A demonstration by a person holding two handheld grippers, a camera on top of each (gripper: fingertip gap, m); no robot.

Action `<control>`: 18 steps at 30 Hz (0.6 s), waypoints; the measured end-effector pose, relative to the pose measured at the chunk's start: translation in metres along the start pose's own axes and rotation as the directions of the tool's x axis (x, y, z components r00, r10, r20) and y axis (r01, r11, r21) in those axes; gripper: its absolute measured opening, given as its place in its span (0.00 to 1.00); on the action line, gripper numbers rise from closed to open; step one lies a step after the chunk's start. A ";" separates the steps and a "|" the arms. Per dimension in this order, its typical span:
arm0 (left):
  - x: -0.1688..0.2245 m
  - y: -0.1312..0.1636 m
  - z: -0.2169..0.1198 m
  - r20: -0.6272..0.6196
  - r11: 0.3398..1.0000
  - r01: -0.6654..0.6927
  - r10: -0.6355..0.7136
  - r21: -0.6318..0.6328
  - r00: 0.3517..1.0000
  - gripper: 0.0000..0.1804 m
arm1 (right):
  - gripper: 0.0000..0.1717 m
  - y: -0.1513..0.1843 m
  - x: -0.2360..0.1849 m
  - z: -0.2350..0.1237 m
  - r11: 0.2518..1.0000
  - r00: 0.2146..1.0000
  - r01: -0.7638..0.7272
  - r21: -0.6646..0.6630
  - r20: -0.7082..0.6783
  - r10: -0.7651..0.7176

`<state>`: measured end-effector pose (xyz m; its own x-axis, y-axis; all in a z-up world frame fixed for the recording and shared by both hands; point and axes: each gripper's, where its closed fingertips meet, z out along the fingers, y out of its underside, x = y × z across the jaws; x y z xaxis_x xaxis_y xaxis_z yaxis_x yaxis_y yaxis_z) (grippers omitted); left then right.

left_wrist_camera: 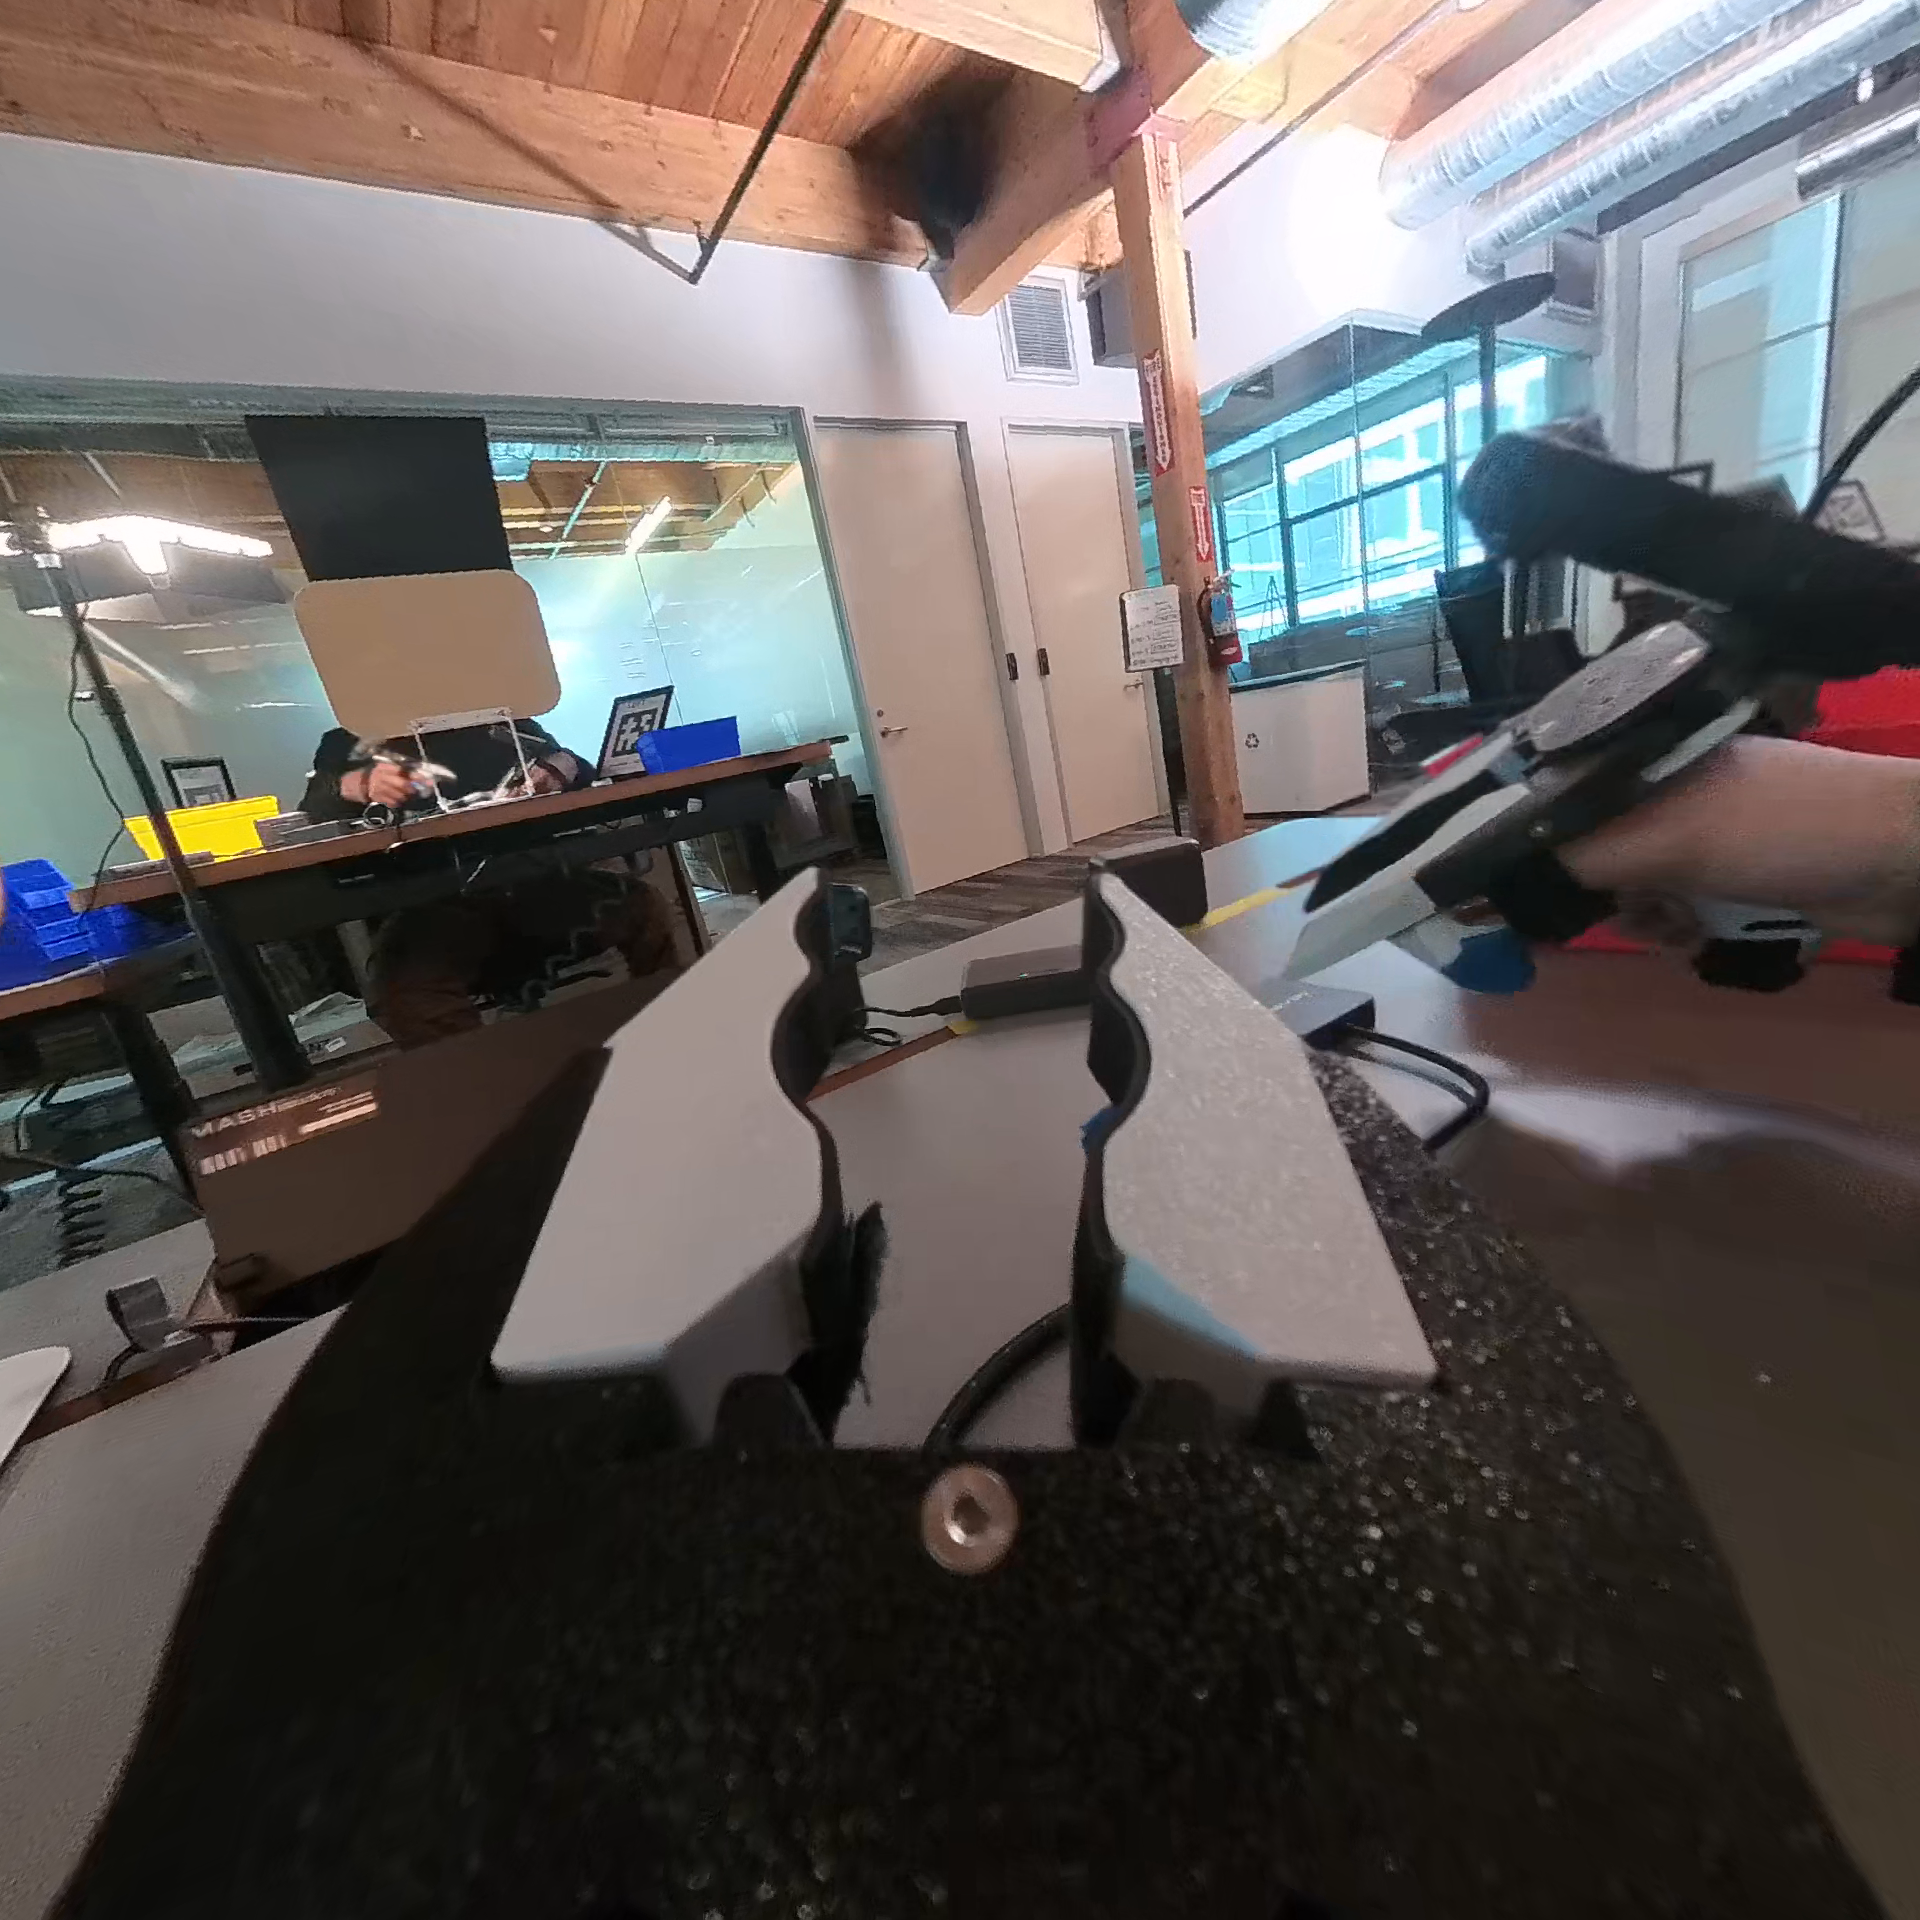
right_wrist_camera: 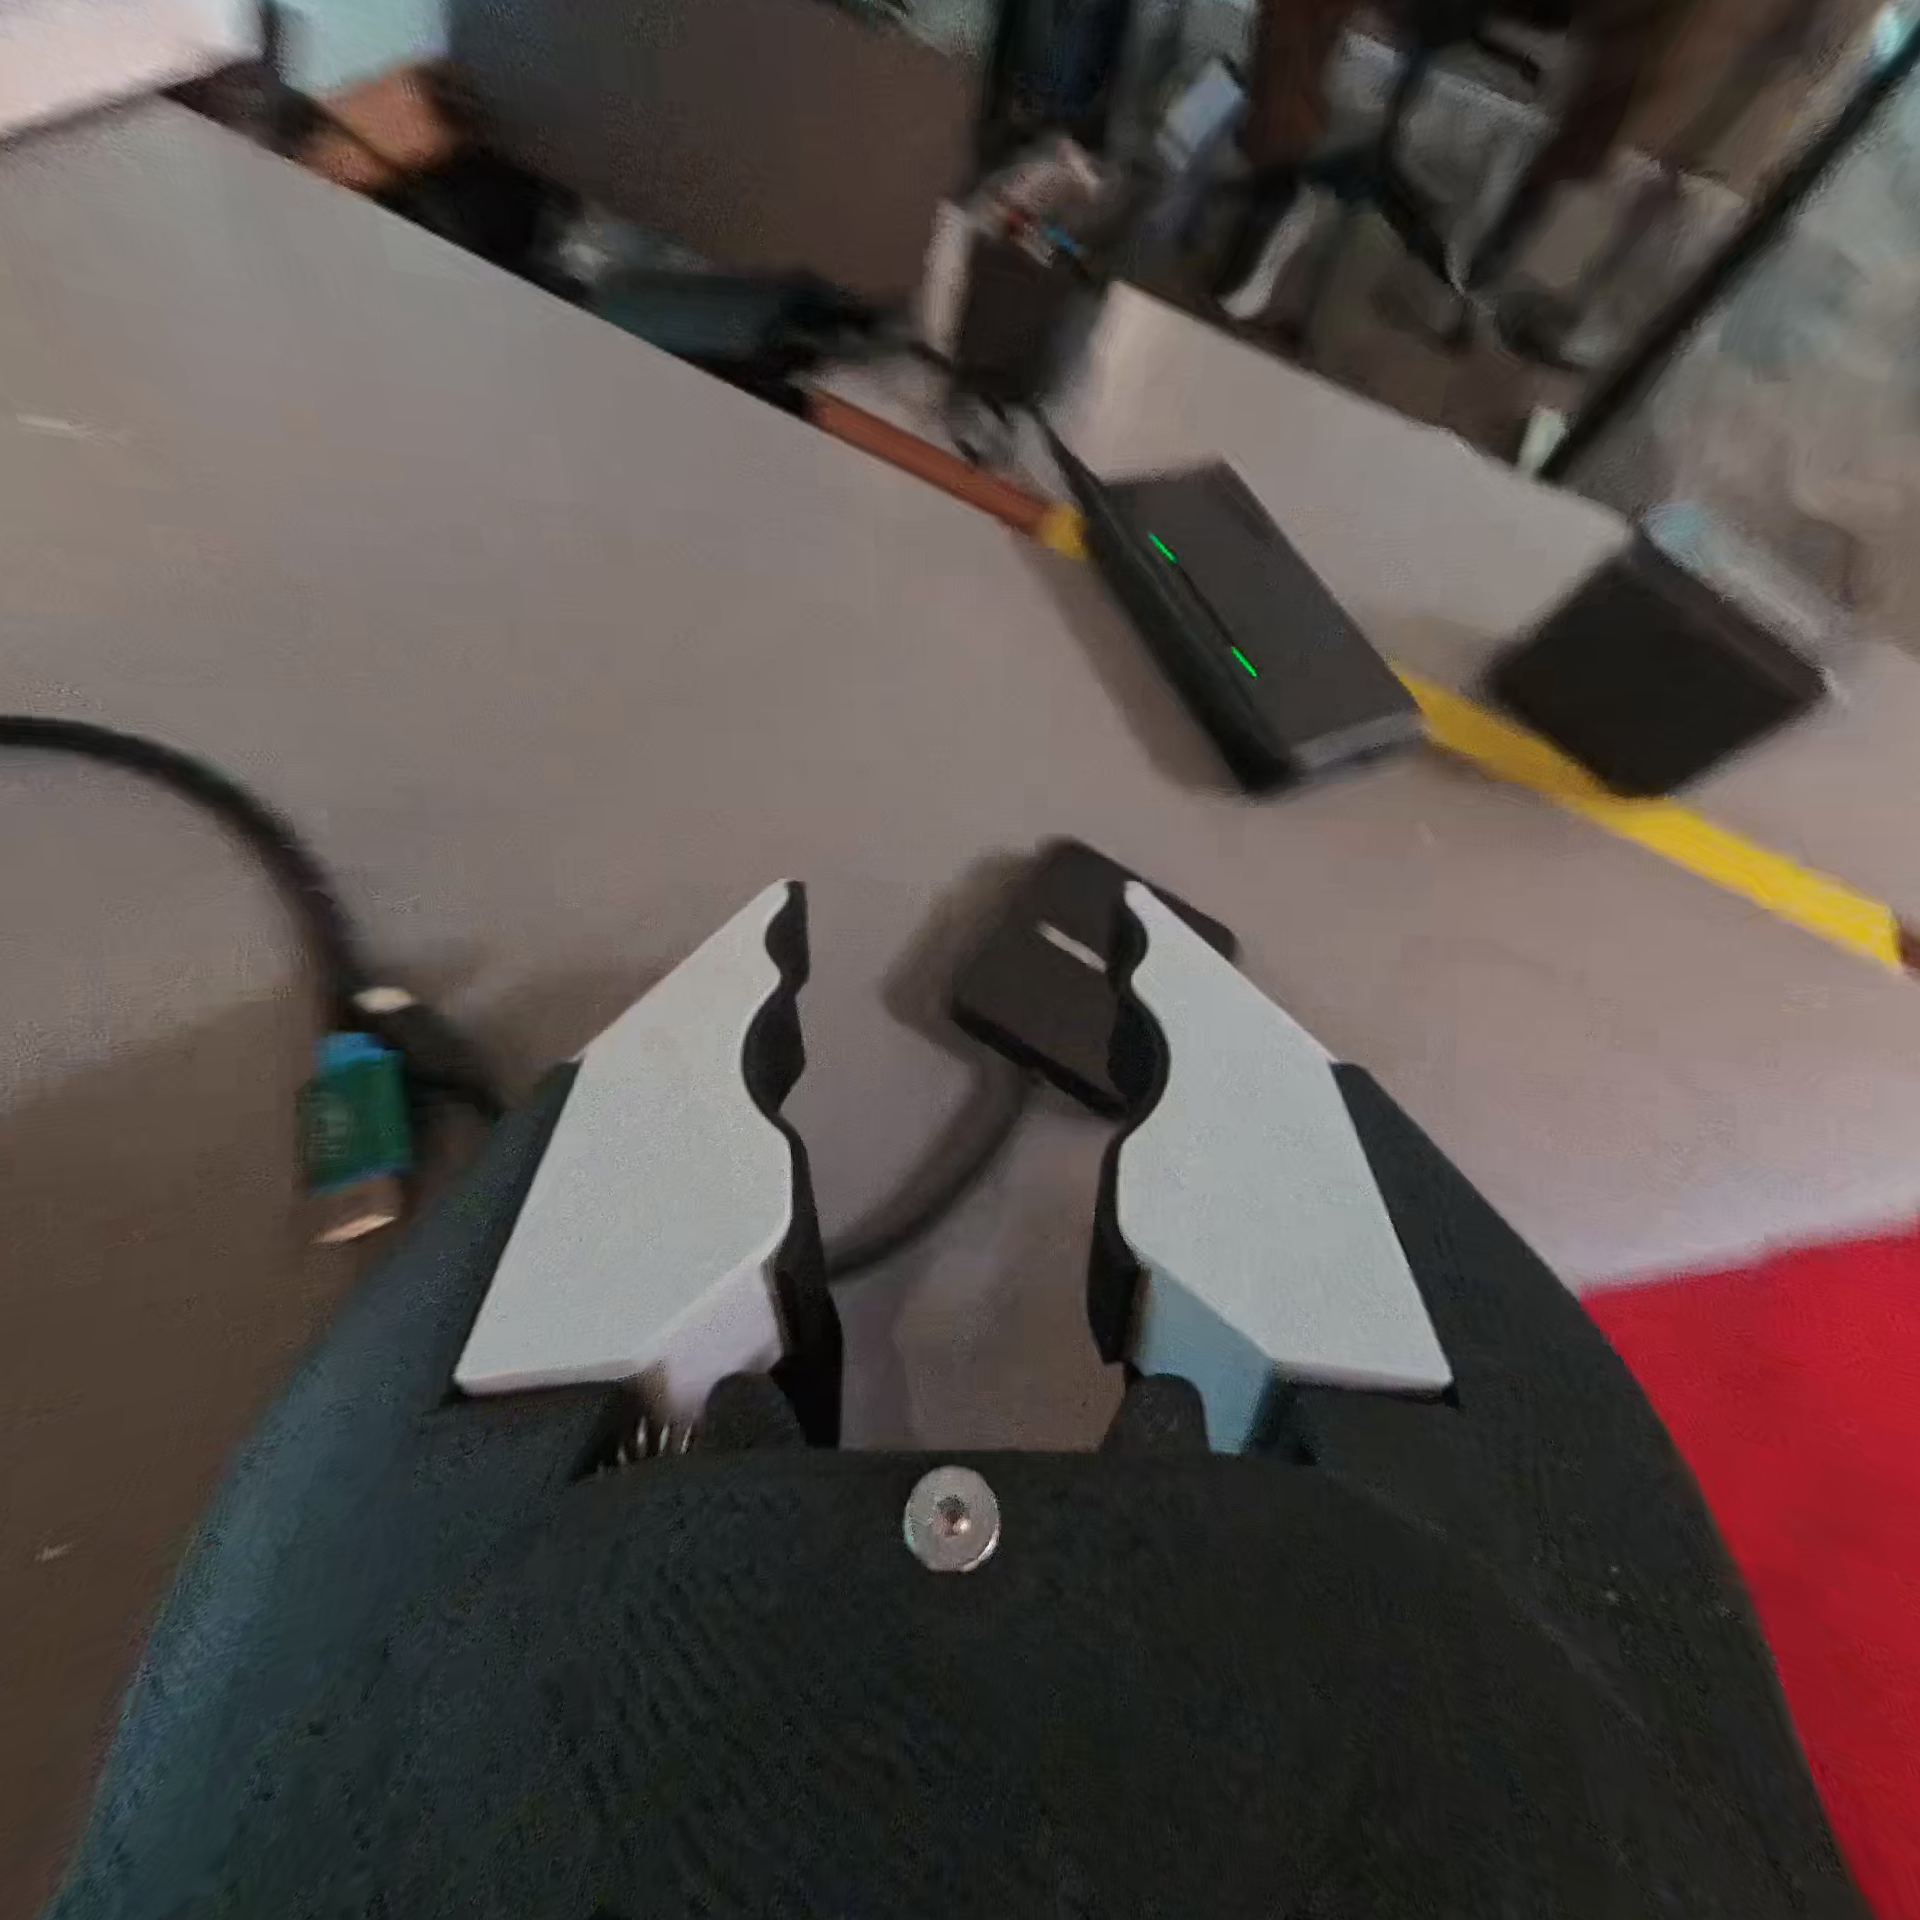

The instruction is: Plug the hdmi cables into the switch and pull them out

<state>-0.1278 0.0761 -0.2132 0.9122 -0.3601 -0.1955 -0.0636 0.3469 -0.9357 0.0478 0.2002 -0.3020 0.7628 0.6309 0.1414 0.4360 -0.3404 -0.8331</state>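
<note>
The switch [right_wrist_camera: 1049,997], a small flat black box with a black cable [right_wrist_camera: 935,1184] at its near end, lies on the smooth grey table [right_wrist_camera: 520,623], partly under the right gripper's [right_wrist_camera: 961,914] right fingertip. A cable plug [right_wrist_camera: 353,1132] wrapped in green and blue tape lies to the left. Both grippers have grey wavy-edged fingers on rough black bodies. The right gripper hangs above the switch, spread, gripping nothing; the left gripper [left_wrist_camera: 951,904] is open and empty too.

Bare table [right_wrist_camera: 540,582] ahead-left; switch [right_wrist_camera: 1049,997], black box [right_wrist_camera: 1652,675] crowding the right.
</note>
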 end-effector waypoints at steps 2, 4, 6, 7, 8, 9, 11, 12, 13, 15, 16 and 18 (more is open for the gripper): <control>0.006 0.001 0.002 -0.021 1.000 -0.027 0.027 -0.009 0.999 0.25 | 0.45 0.022 0.019 0.007 0.995 0.997 -0.068 -0.077 -0.029 0.065; 0.011 0.002 0.004 -0.039 0.999 -0.053 0.052 -0.015 0.998 0.25 | 0.51 0.036 0.017 0.017 0.985 0.994 -0.111 -0.133 0.005 0.113; 0.015 0.002 0.004 -0.051 0.997 -0.074 0.073 -0.019 0.996 0.25 | 0.53 0.045 0.015 0.026 0.979 0.995 -0.095 -0.179 -0.012 0.094; 0.017 0.002 0.005 -0.055 0.996 -0.082 0.081 -0.021 0.995 0.25 | 0.53 0.046 0.015 0.030 0.978 0.996 -0.085 -0.188 -0.023 0.082; 0.018 0.003 0.005 -0.059 0.996 -0.088 0.087 -0.023 0.994 0.25 | 0.53 0.044 0.013 0.033 0.979 0.996 -0.092 -0.182 -0.026 0.088; 0.019 0.003 0.005 -0.064 0.995 -0.093 0.092 -0.025 0.994 0.25 | 0.53 0.043 0.013 0.036 0.979 0.995 -0.100 -0.177 -0.032 0.096; 0.023 0.004 0.006 -0.080 0.994 -0.103 0.100 -0.030 0.992 0.25 | 0.48 0.040 0.013 0.040 0.980 0.994 -0.101 -0.170 -0.050 0.094; 0.025 0.005 0.006 -0.089 0.993 -0.110 0.107 -0.037 0.990 0.25 | 0.42 0.039 0.014 0.041 0.982 0.995 -0.091 -0.166 -0.055 0.083; 0.027 0.007 0.007 -0.102 0.992 -0.120 0.115 -0.044 0.988 0.25 | 0.39 0.038 0.014 0.042 0.983 0.996 -0.080 -0.165 -0.051 0.073; 0.036 0.010 0.009 -0.149 0.989 -0.137 0.128 -0.056 0.981 0.27 | 0.39 0.039 0.015 0.040 0.984 0.998 -0.065 -0.163 -0.038 0.060; 0.043 0.013 0.009 -0.188 0.987 -0.149 0.134 -0.063 0.973 0.28 | 0.39 0.040 0.016 0.037 0.985 0.999 -0.050 -0.166 -0.030 0.045; 0.058 0.020 0.009 -0.281 0.979 -0.186 0.157 -0.080 0.947 0.30 | 0.39 0.042 0.020 0.029 0.987 1.000 -0.011 -0.158 -0.011 0.010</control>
<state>-0.0724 0.0701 -0.2403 0.7399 -0.5300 -0.4142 -0.2644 0.3370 -0.9036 0.0672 0.2184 -0.3497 0.7724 0.6196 0.1396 0.4972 -0.4531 -0.7400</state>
